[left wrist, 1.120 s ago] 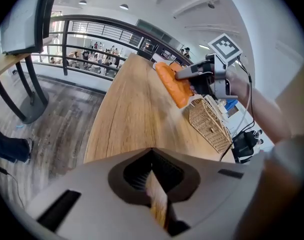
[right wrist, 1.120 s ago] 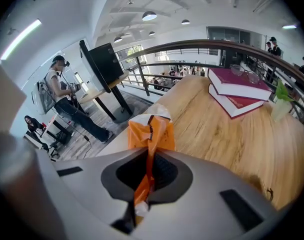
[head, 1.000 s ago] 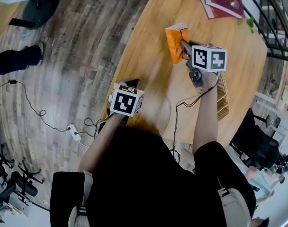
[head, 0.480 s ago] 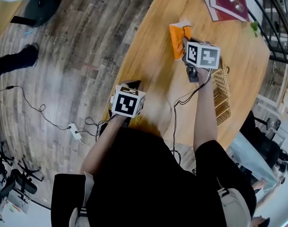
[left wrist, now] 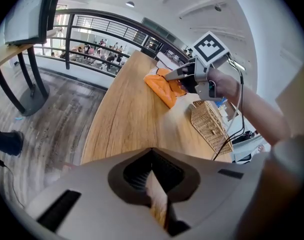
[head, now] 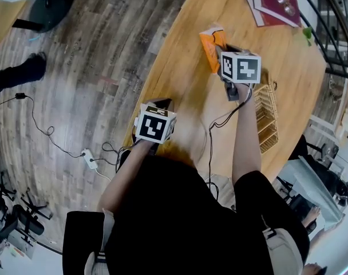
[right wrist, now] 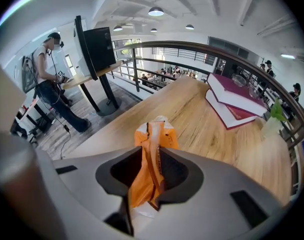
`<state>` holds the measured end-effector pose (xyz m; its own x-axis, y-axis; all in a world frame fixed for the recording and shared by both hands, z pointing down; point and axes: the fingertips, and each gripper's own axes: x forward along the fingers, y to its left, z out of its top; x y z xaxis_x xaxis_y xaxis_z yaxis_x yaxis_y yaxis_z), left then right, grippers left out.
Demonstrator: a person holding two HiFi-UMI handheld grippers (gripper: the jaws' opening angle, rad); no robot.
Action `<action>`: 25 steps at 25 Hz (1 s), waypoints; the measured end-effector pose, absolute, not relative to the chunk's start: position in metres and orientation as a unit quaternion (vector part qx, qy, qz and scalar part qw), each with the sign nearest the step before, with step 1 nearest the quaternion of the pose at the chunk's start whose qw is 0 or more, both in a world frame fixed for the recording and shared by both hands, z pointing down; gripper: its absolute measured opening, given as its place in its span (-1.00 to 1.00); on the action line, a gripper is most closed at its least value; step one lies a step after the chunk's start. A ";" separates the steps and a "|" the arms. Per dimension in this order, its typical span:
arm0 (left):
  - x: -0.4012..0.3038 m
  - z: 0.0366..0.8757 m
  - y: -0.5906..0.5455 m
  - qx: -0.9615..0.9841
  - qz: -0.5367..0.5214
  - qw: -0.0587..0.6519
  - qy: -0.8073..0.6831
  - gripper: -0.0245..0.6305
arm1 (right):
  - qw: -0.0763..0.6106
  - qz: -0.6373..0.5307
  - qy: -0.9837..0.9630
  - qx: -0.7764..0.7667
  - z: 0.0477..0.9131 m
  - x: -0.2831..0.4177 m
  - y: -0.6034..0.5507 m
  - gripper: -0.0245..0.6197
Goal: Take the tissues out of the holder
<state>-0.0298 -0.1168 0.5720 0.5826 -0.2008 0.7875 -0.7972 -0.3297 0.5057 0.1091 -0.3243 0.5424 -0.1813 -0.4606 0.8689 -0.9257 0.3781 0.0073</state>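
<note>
An orange tissue pack [head: 210, 48] stands on edge on the wooden table [head: 180, 85], far from me. My right gripper [head: 220, 52] reaches down over it. In the right gripper view the pack [right wrist: 155, 136] runs up between the jaws. Those jaws have just been opening, and a dark gap shows beside the orange film, so the right gripper [right wrist: 151, 176] is open around the pack. The left gripper view shows the pack [left wrist: 164, 87] and the right gripper [left wrist: 171, 76] from the side. The left gripper [head: 158, 102] hangs by the table's near edge, shut and empty [left wrist: 155, 186].
A wicker holder [head: 267, 116] lies on the table right of the right arm, also in the left gripper view [left wrist: 209, 121]. Red books [head: 274, 2] lie at the far end. A person [right wrist: 47, 79] stands by a monitor [right wrist: 99, 49]. A cable and power strip [head: 89, 160] are on the floor.
My right gripper has come down a little with the orange pack, which now stands on the table. The left gripper has kept still.
</note>
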 end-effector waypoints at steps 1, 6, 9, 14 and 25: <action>-0.030 0.572 -0.116 0.752 0.315 0.475 -0.331 -0.89 | 0.414 0.278 -0.721 0.481 0.540 0.107 -0.324 -0.60; -0.025 0.571 -0.114 0.754 0.315 0.475 -0.327 -0.89 | 0.393 0.289 -0.725 0.487 0.531 0.109 -0.322 -0.60; -0.026 0.571 -0.115 0.755 0.316 0.473 -0.326 -0.89 | 0.379 0.292 -0.727 0.492 0.526 0.110 -0.319 -0.60; -0.031 0.574 -0.118 0.751 0.331 0.461 -0.337 -0.89 | 0.362 0.288 -0.734 0.498 0.507 0.110 -0.313 -0.60; -0.026 0.565 -0.118 0.759 0.332 0.450 -0.334 -0.89 | 0.295 0.286 -0.754 0.512 0.454 0.110 -0.285 -0.60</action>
